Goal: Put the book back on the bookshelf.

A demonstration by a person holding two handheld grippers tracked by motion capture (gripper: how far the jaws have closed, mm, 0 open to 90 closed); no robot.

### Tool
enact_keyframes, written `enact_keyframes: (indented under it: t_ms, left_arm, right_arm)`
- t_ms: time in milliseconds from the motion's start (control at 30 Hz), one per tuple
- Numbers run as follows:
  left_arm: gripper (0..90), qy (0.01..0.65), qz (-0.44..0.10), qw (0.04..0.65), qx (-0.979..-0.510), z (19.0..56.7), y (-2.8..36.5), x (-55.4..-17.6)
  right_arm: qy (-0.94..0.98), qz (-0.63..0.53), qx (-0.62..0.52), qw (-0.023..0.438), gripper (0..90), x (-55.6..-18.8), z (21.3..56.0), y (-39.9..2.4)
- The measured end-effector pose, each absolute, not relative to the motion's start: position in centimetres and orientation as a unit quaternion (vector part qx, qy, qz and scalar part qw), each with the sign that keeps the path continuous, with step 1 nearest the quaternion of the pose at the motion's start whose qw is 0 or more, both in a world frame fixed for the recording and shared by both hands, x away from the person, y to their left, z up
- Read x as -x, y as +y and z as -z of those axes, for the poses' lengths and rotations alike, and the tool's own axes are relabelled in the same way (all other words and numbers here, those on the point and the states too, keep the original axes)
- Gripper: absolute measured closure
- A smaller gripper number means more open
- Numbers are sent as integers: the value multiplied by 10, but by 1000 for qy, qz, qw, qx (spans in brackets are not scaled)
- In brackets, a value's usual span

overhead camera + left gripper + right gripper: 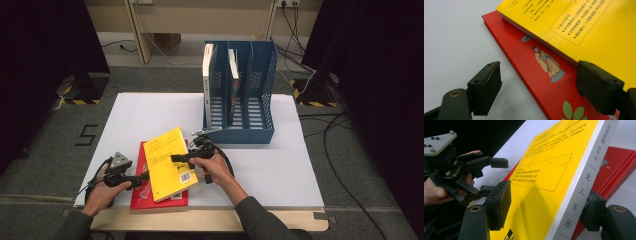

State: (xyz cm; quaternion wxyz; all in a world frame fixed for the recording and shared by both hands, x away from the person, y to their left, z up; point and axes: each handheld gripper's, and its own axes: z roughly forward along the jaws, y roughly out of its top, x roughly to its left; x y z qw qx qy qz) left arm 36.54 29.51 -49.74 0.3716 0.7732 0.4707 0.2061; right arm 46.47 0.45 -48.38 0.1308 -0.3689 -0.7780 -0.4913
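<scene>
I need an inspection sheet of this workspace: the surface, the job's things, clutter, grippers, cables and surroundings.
Surface: white table top, wooden front edge.
Job's things: yellow book lies on red book; blue file rack behind holds two upright books.
Clutter: nothing seen.
Grippers: left gripper open, astride the red book's edge; right gripper open, jaws on both sides of the yellow book, top pad clear.
Cables: black cables on the floor at right.
Surroundings: grey carpet, dark curtains on both sides.
</scene>
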Motion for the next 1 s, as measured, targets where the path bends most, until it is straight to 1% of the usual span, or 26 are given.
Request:
enact_keyframes:
  t_ms: [33, 67, 100, 300, 467, 600, 667, 867, 1000]
  left_arm:
    - [196, 471, -206, 371, -773, 497, 295, -365]
    - [197, 471, -206, 371, -773, 497, 295, -365]
    - [197, 470, -207, 371, -773, 497, 295, -365]
    - [195, 471, -204, 373, -773, 497, 296, -365]
    - [158, 483, -188, 382, -765, 500, 304, -366]
    - [156, 495, -189, 384, -756, 500, 307, -368]
    - [165, 502, -193, 385, -750, 500, 310, -368]
    - [155, 523, -207, 388, -730, 499, 321, -370]
    - [155, 526, -209, 385, -729, 500, 323, -371]
  right_arm:
    - [-778, 492, 369, 129, 376, -466, 484, 5]
    - [-779, 491, 370, 124, 435, -467, 483, 6]
    - [-782, 489, 372, 109, 480, -467, 483, 6]
    - [-766, 510, 379, 100, 595, -465, 480, 5]
    - [-756, 539, 359, 96, 702, -458, 471, 5]
    - [-759, 550, 339, 82, 715, -453, 461, 8]
    - [-755, 557, 337, 81, 721, -452, 458, 8]
    - [-747, 572, 333, 71, 729, -449, 448, 2]
    - [-744, 581, 325, 58, 729, -446, 439, -2]
